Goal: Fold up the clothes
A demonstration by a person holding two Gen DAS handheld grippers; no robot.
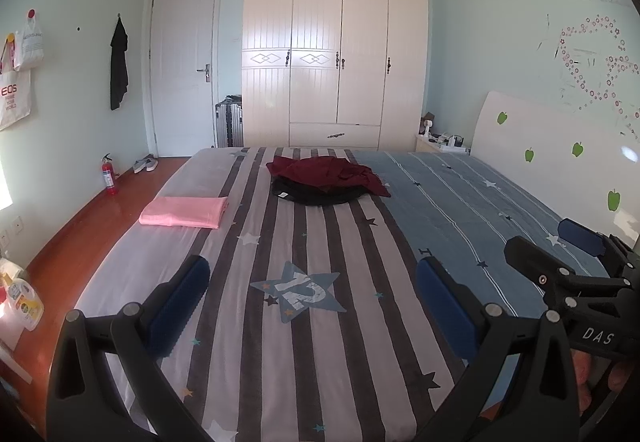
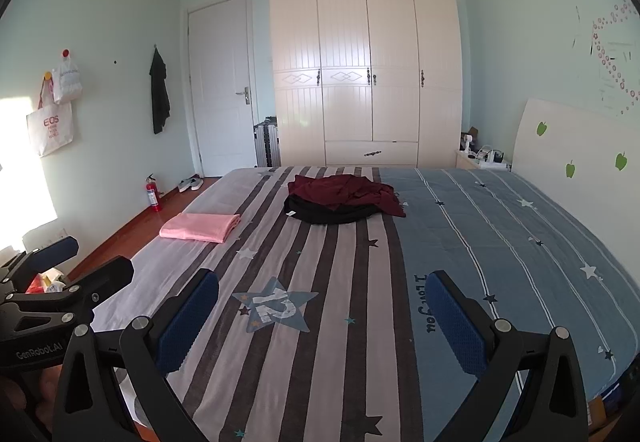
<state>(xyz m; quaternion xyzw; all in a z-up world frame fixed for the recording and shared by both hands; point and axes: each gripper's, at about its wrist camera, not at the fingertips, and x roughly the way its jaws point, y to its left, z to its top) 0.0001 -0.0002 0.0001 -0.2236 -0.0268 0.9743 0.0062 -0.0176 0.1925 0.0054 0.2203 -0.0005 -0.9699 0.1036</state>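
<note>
Clothes (image 1: 326, 179) lie in a crumpled heap, a dark red garment over a black one, at the far end of the bed (image 1: 320, 342), well apart from us. In the left wrist view our left gripper (image 1: 314, 302) has its jaws spread wide and empty; the folded pink piece (image 1: 185, 211) sits left of the heap. We risk pinching both layers together.

In the right wrist view our right gripper (image 2: 322, 314) is equally wide and empty. The heap's edges look tangled, perhaps; a blind grab could drag the black garment (image 2: 324, 213) along.
</note>
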